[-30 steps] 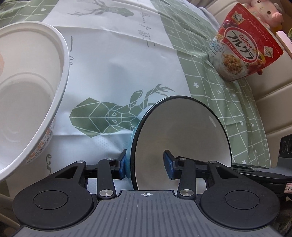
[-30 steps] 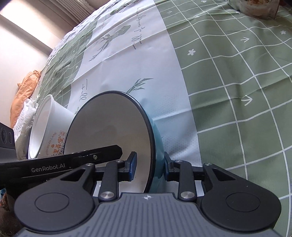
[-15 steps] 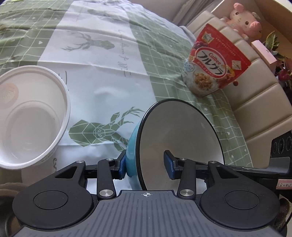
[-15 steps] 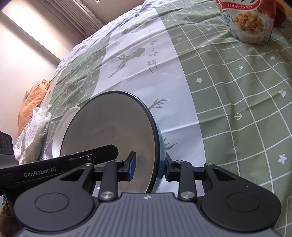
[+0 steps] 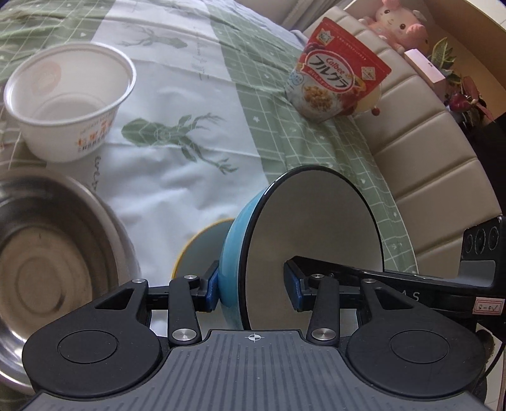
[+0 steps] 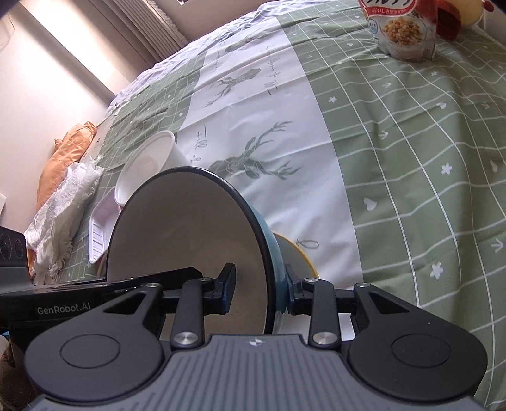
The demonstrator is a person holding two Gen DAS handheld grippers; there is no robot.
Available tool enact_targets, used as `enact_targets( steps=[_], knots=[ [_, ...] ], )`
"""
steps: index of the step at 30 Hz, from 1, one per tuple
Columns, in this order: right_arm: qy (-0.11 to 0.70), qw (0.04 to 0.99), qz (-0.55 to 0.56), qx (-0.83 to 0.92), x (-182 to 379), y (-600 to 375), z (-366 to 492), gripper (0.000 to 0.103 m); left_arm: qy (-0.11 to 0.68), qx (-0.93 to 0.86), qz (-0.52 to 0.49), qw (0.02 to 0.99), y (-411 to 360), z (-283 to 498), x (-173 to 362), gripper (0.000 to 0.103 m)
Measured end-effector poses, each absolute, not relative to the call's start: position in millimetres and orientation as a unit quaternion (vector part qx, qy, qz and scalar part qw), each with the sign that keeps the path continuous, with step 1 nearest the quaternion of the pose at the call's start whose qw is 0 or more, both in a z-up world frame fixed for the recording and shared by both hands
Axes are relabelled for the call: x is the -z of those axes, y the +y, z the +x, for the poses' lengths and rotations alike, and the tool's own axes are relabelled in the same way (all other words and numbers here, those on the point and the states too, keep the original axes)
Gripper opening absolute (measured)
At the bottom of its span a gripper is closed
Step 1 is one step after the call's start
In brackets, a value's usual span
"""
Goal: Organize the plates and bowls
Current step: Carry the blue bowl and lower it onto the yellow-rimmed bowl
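Observation:
A blue bowl (image 5: 316, 227) with a pale inside and a dark rim hangs tilted on its side above the tablecloth. My left gripper (image 5: 251, 289) is shut on its rim, one pad on the blue outside and one inside. From the opposite side my right gripper (image 6: 259, 291) is shut on the same blue bowl (image 6: 189, 227). Beneath it lies a yellow-rimmed bowl (image 5: 202, 249), also seen in the right wrist view (image 6: 297, 256). A steel bowl (image 5: 47, 253) sits at the near left. A white paper bowl (image 5: 69, 104) stands beyond it.
A red cereal bag (image 5: 335, 85) stands at the table's far right, against a beige padded seat (image 5: 427, 151) with a pink plush toy (image 5: 398, 25). A white plastic tray (image 6: 101, 234) and a white cloth (image 6: 63, 215) lie at the left edge. The green and white tablecloth (image 6: 395, 158) stretches beyond.
Both grippers have risen and drawn back with the blue bowl held between them. The paper bowl now looks farther off; the steel bowl and the yellow-rimmed bowl have come into view.

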State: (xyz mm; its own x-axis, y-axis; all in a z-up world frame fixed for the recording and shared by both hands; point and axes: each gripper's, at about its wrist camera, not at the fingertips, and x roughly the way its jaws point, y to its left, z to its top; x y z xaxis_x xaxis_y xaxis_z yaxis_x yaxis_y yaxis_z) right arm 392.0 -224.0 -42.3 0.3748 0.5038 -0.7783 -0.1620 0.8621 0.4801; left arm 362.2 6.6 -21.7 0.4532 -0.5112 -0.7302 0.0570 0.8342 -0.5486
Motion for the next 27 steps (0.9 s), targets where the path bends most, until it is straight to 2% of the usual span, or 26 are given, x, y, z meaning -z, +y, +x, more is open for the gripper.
enact_targets(
  steps=[4, 7, 13, 27],
  knots=[
    [0.529, 0.807, 0.166, -0.205, 64.6, -219.7, 379.7, 0.032, 0.491, 0.148, -0.235, 0.826, 8.3, 350.5, 39.9, 0.045],
    [0.501, 0.828, 0.163, -0.195, 71.7, -216.7, 369.1, 0.032, 0.481, 0.14, -0.244, 0.83, 12.1, 344.0, 46.8, 0.044],
    [0.463, 0.86, 0.133, -0.166, 68.7, -205.8, 355.3, 0.032, 0.475, 0.132, -0.235, 0.838, 17.5, 337.6, 42.8, 0.044],
    [0.44, 0.875, 0.123, -0.161, 59.9, -213.3, 350.3, 0.032, 0.456, 0.13, -0.227, 0.851, 29.0, 327.7, 24.7, 0.037]
  ],
)
